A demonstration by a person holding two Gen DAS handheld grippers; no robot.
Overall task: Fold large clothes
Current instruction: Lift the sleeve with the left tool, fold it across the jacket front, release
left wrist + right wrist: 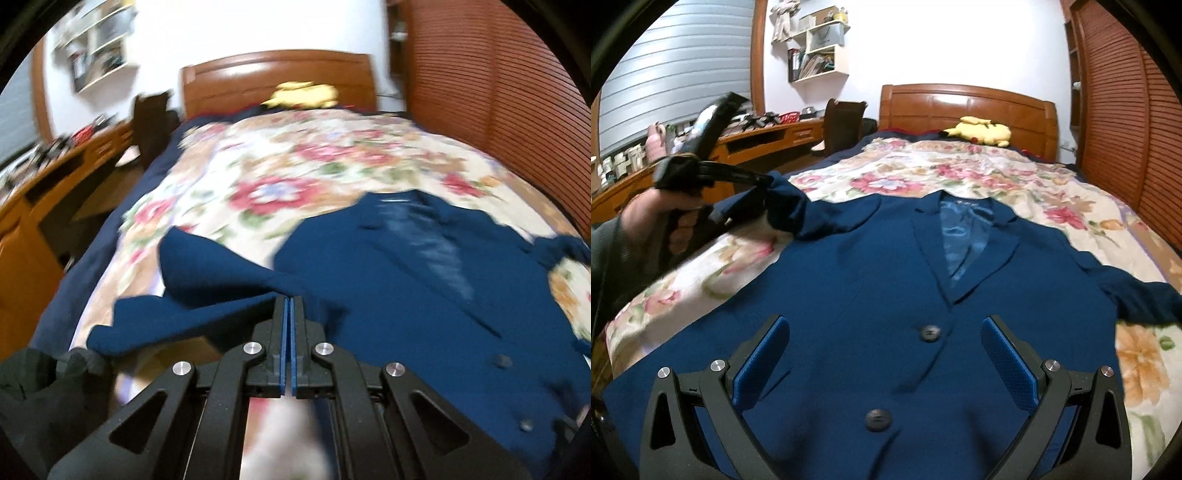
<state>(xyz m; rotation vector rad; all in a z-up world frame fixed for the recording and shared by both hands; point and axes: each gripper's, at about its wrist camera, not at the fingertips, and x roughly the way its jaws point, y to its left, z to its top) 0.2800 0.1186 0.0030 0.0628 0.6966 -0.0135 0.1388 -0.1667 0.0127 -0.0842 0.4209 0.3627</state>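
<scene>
Jacket: we see a dark blue jacket [871,280] lying face up on the bed, collar toward the headboard [964,107], front closed.
Bedspread: a floral bedspread [960,166] covers the bed under the jacket.
Left gripper: our left gripper [288,301] has its blue pads pressed together on a fold of the jacket's sleeve [207,266]; in the right wrist view it [764,181] holds the sleeve end [786,206] lifted off the bedspread, on the jacket's window-side edge.
Right gripper: our right gripper [886,332] hovers over the jacket's lower front with its fingers spread wide, nothing between the pads.
Buttons: two dark buttons show, one [930,331] between the right gripper's fingertips, one [878,420] nearer the hem.
Lining: a shiny blue lining [960,236] shows between the lapels.
Other sleeve: the other sleeve [1141,299] lies out to the wardrobe side of the jacket, on the bedspread.
Writing: a small mark sits inside the collar, too blurred for us to read; no brand is legible anywhere.
Toy: a yellow plush toy [982,133] rests beyond the jacket, against the headboard.
Desk: a wooden desk [768,140] runs along the wall, well apart from the jacket on its window side.
Wardrobe: slatted wooden doors [1126,110] stand on the opposite side.
Left view: blurred.
</scene>
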